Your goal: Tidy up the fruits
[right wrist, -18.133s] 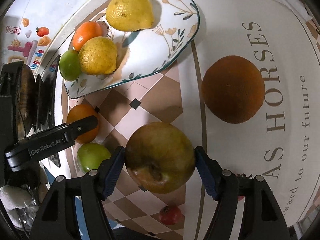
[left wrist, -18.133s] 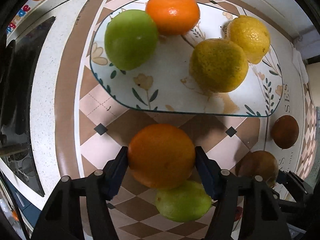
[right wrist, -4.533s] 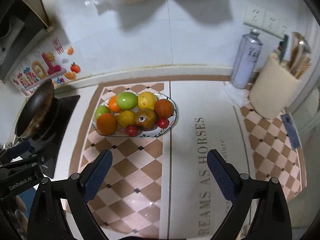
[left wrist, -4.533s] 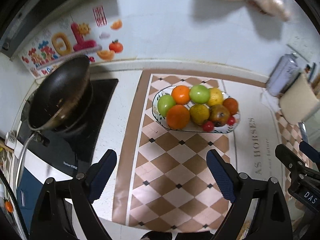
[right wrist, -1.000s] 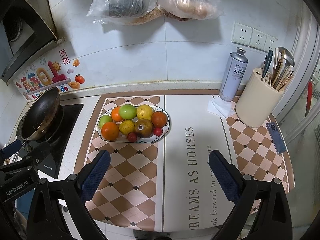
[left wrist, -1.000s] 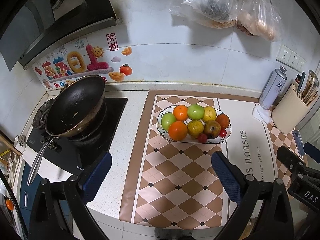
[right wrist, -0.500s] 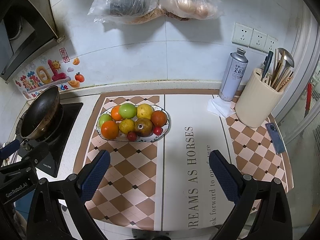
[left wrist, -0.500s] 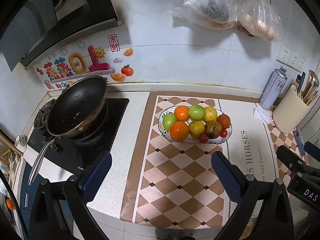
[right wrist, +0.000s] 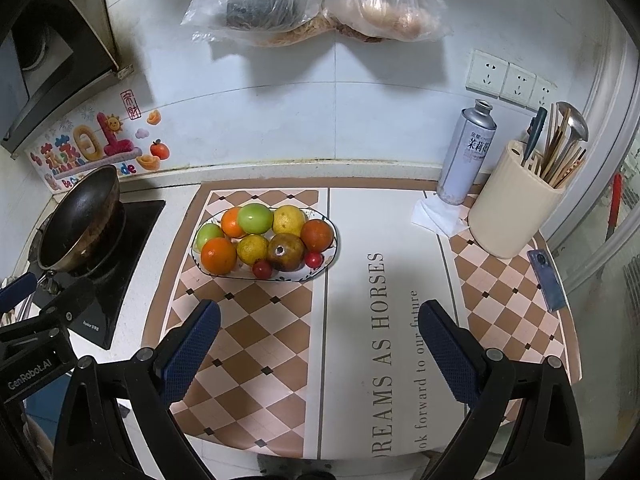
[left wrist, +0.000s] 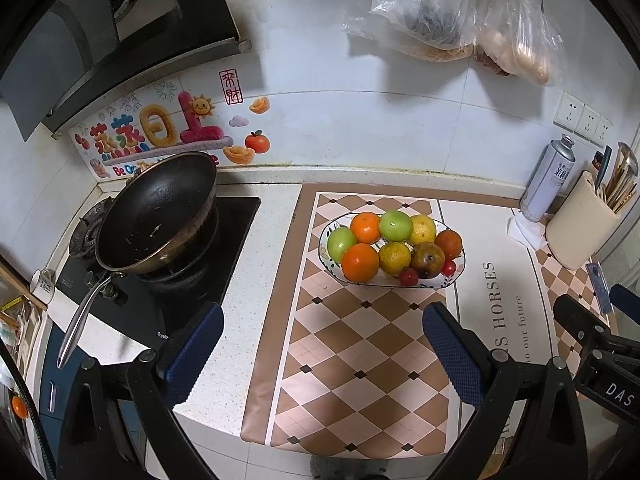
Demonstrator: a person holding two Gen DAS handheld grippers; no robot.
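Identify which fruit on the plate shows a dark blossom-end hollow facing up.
The brownish-green pear-like fruit at the front of the plate, between the yellow-green citrus and a red cherry tomato. The other fruits show smooth skin.

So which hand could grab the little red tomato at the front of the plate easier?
Probably the right. In its view the tomato lies closer to the middle between the open fingers, while in the left view the tomato sits off toward one finger. Both grippers are open and far back, so it's close.
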